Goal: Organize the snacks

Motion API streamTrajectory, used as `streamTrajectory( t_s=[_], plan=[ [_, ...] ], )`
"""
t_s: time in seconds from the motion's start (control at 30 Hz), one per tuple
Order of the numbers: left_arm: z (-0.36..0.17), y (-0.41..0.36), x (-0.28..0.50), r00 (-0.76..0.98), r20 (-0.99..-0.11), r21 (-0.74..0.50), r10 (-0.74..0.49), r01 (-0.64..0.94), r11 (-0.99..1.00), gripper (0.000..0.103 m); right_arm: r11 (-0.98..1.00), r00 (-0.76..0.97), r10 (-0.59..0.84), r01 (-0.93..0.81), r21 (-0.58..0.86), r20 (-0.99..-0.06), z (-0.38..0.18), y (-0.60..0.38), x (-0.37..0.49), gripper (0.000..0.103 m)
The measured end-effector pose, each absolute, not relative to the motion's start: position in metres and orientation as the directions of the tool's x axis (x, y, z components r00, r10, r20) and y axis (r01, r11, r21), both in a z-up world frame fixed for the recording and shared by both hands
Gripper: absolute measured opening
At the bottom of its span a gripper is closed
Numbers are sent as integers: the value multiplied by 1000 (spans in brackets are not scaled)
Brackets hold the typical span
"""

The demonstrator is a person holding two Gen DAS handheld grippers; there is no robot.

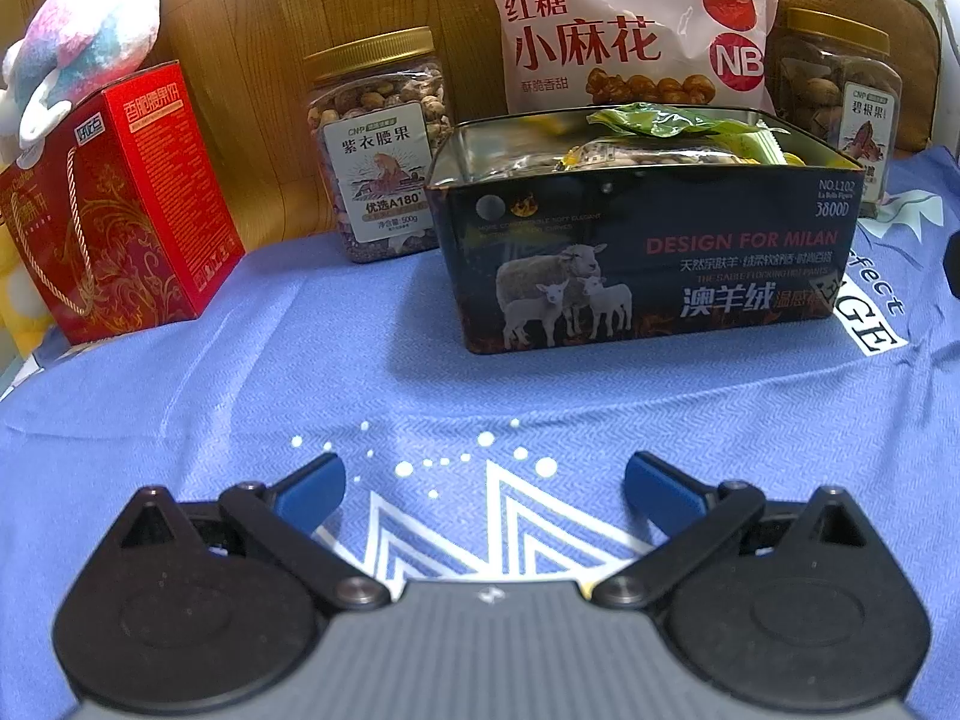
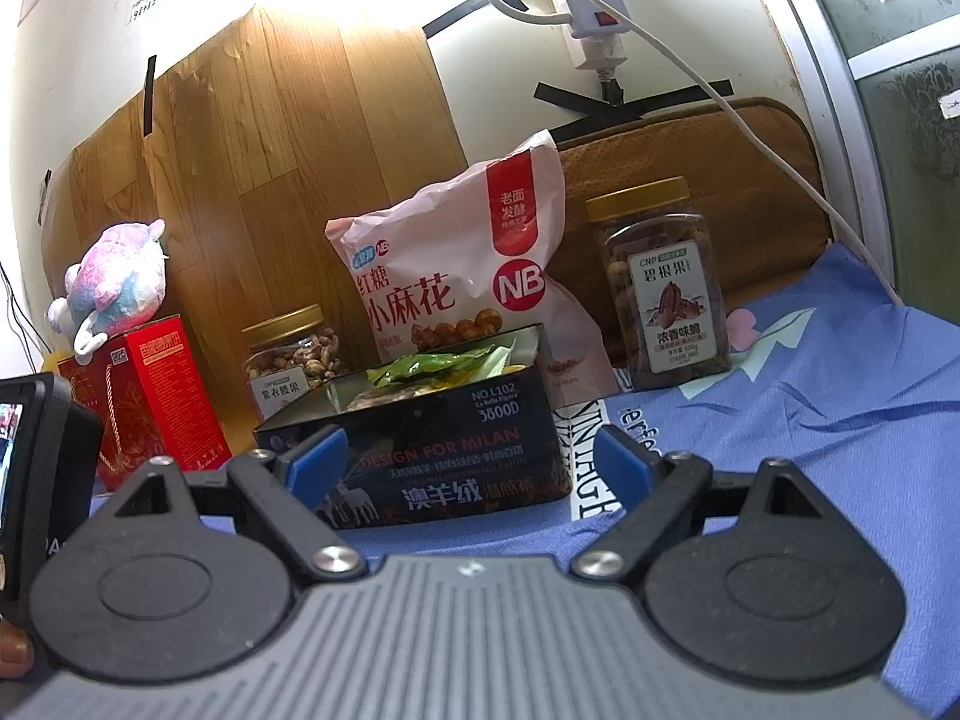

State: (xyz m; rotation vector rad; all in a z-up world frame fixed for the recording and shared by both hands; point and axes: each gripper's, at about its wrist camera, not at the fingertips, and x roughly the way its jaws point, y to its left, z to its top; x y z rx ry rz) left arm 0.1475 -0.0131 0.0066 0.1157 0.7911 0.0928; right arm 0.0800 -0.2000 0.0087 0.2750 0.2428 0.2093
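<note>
A dark tin box (image 1: 648, 252) with sheep pictures stands open on the blue cloth, filled with small green and yellow snack packets (image 1: 654, 126). It also shows in the right wrist view (image 2: 432, 456). Behind it stand a pink snack bag (image 1: 612, 24), a cashew jar (image 1: 378, 144) and a pecan jar (image 1: 840, 102). My left gripper (image 1: 483, 483) is open and empty, low over the cloth in front of the tin. My right gripper (image 2: 465, 462) is open and empty, a little back from the tin.
A red gift box (image 1: 114, 210) with a plush toy (image 1: 84, 42) on top stands at the left. A wooden panel (image 2: 270, 150) and a brown cushion (image 2: 720, 180) lean on the wall behind. A power strip (image 2: 588, 6) and cable hang above.
</note>
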Motion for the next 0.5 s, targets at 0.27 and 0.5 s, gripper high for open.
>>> streamTrajectory(
  t_s=[0.27,0.5],
  plan=[
    [6,-12,147,700,-703,141,128,-39,989,103,941,949,237,-171,292,-207,9,-199,79,91],
    [6,-14,147,700,-703,142,128,-39,989,103,941,949,237,-171,293,-207,9,-200,80,91]
  ],
)
